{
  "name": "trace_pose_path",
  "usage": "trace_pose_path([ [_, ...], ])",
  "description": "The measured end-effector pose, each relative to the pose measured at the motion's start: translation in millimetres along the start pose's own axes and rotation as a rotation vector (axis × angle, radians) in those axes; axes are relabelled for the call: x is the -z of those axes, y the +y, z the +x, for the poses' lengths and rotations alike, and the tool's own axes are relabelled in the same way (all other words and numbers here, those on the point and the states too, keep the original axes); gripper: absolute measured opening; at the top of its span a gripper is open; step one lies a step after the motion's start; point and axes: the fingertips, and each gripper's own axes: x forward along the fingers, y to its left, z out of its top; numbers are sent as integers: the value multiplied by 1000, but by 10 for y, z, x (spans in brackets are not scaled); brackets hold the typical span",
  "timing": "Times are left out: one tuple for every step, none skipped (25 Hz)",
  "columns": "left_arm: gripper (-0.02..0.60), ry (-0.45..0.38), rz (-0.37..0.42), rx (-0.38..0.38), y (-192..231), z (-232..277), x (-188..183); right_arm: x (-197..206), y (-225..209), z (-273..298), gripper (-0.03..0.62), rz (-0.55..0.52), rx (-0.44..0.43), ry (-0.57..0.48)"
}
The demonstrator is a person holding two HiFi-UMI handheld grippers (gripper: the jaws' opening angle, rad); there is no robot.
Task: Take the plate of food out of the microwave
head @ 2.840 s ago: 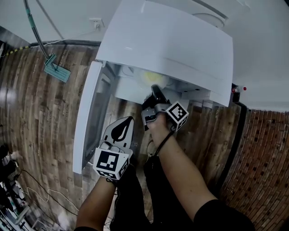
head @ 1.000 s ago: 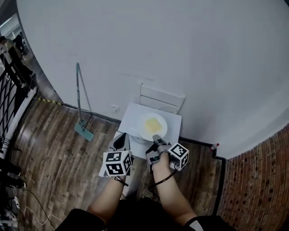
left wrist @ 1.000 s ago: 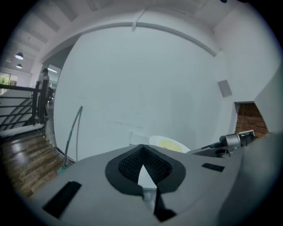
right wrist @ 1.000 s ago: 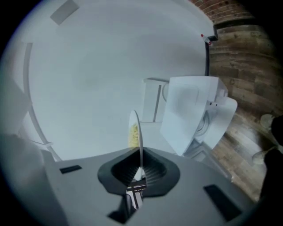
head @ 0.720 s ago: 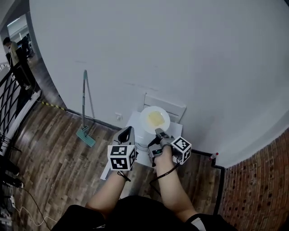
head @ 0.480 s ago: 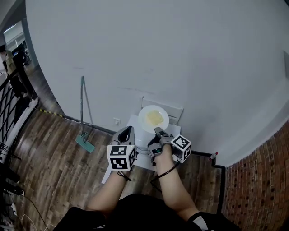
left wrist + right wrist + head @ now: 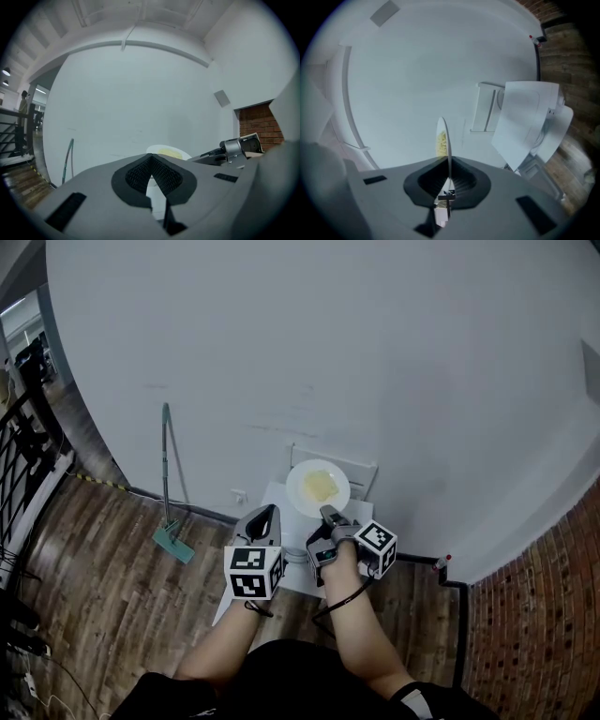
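Observation:
A white plate (image 7: 318, 487) with yellow food on it hangs in the air above the white microwave (image 7: 278, 501), close to the wall. My right gripper (image 7: 328, 513) is shut on the plate's near rim. In the right gripper view the plate (image 7: 443, 133) shows edge-on, its rim pinched between the pads of my right gripper (image 7: 449, 171). To the left of the plate, my left gripper (image 7: 263, 517) is shut with nothing in it. The left gripper view shows my left gripper (image 7: 150, 160) with its pads together and the plate (image 7: 167, 151) beyond them.
A mop (image 7: 168, 486) leans on the white wall at the left. A flat white panel (image 7: 330, 463) stands against the wall behind the microwave. A small red-capped thing (image 7: 444, 562) sits by the wall where the brick floor (image 7: 525, 634) begins. A railing (image 7: 21, 460) is far left.
Earlier the right gripper reached into the open microwave. Since then the plate has come out and risen above the microwave with both grippers. Nothing has moved in the last half second.

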Motion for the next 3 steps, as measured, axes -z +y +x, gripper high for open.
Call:
trace_pose_path([
  [-9, -2, -2, 7, -12, -12, 2, 10, -7, -6, 21, -5, 0, -2],
  [-9, -4, -7, 14, -20, -23, 2, 21, -12, -9, 21, -10, 0, -2],
  [-9, -7, -13, 21, -27, -33, -1, 31, -15, -13, 21, -16, 1, -3],
])
